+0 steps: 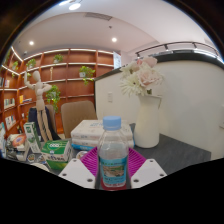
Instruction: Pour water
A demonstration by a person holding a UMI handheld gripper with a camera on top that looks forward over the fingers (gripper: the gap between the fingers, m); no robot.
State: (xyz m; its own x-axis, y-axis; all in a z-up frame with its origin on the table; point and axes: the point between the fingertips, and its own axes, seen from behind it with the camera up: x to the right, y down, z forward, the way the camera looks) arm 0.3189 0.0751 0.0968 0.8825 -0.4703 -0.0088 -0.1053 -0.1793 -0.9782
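Water bottle [113, 152], blue-capped, stands upright, pinched between the gripper [113, 170] pads. White vase [147, 121] of flowers stands far right on grey table [185, 150].

Bottle [113, 153]: lower part hidden btwn pink pads [91, 162]; finger contact can't be told. Label print too small to read. Box [88, 133] behind bottle partly blocked. Shelf [60, 75] items and clutter [30, 145] beside box too small to ID.
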